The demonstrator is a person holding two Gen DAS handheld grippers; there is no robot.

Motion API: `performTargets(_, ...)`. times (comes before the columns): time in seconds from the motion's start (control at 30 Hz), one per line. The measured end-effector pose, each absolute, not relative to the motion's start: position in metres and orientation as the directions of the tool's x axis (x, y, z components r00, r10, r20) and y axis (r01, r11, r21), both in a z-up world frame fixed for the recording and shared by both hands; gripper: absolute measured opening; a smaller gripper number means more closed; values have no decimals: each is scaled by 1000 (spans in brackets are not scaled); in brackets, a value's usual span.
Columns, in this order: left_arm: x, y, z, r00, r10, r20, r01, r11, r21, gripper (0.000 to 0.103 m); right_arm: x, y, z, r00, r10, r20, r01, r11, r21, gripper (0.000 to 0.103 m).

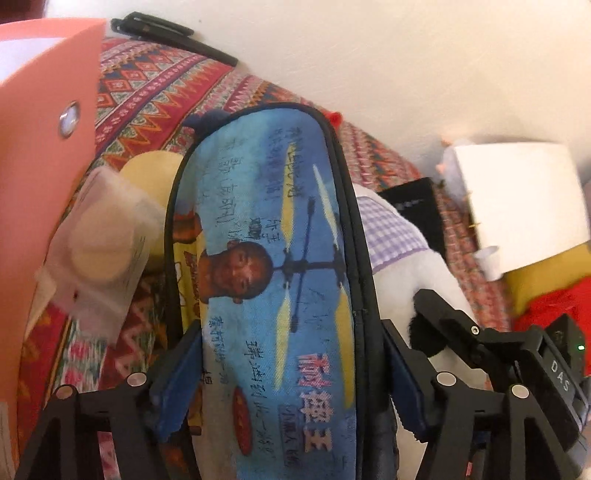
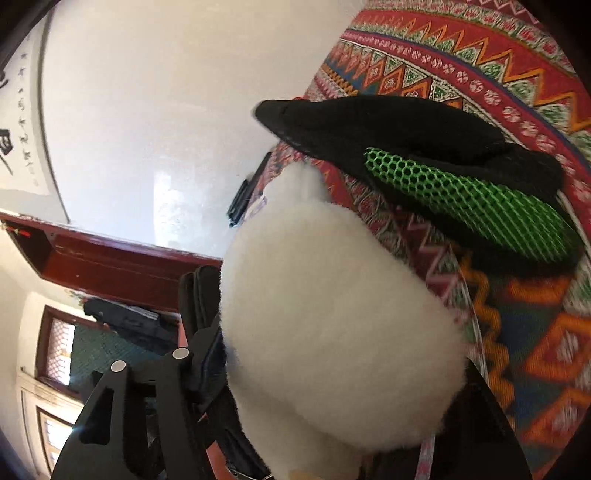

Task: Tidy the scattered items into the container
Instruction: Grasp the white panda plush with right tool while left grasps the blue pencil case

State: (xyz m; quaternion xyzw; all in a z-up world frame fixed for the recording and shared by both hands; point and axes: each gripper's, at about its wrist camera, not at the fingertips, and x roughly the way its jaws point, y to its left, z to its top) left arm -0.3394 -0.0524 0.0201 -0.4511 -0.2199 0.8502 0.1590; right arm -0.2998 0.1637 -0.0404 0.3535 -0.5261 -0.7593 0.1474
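Observation:
A blue printed pencil case [image 1: 280,229] with black piping lies lengthwise on the patterned cloth [image 1: 155,92]. My left gripper [image 1: 290,332] is shut on its near end, a pad pressing on each long side. Just right of it lies a white plush toy [image 2: 332,332] with a lilac checked cloth [image 1: 391,229]. The toy's fur fills the gap of my right gripper [image 2: 343,354], which is shut on it; one black finger [image 2: 207,350] shows at the left, the other is mostly hidden. In the left wrist view the right gripper [image 1: 443,317] comes in from the right.
A pink folder [image 1: 40,184] with a snap stands at the left, a clear packet [image 1: 99,254] with a beige disc beside it. A black clip [image 1: 155,29] lies at the cloth's far edge. A white notebook [image 1: 517,203] sits at the right. A black-and-green mesh piece [image 2: 461,192] lies beyond the toy.

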Motion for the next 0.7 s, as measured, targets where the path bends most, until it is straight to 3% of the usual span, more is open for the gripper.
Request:
performTargets(0.23, -282, -70, 50, -568, 576, -588, -131, -768, -627, 73, -234, 171, -13, -739, -611, -284, -79, -339, 937, 62)
performTargets(0.7, -240, -115, 93, -677, 543, -497, -159, -767, -622, 73, -198, 216, 29, -820, -544, -176, -33, -263, 964, 62)
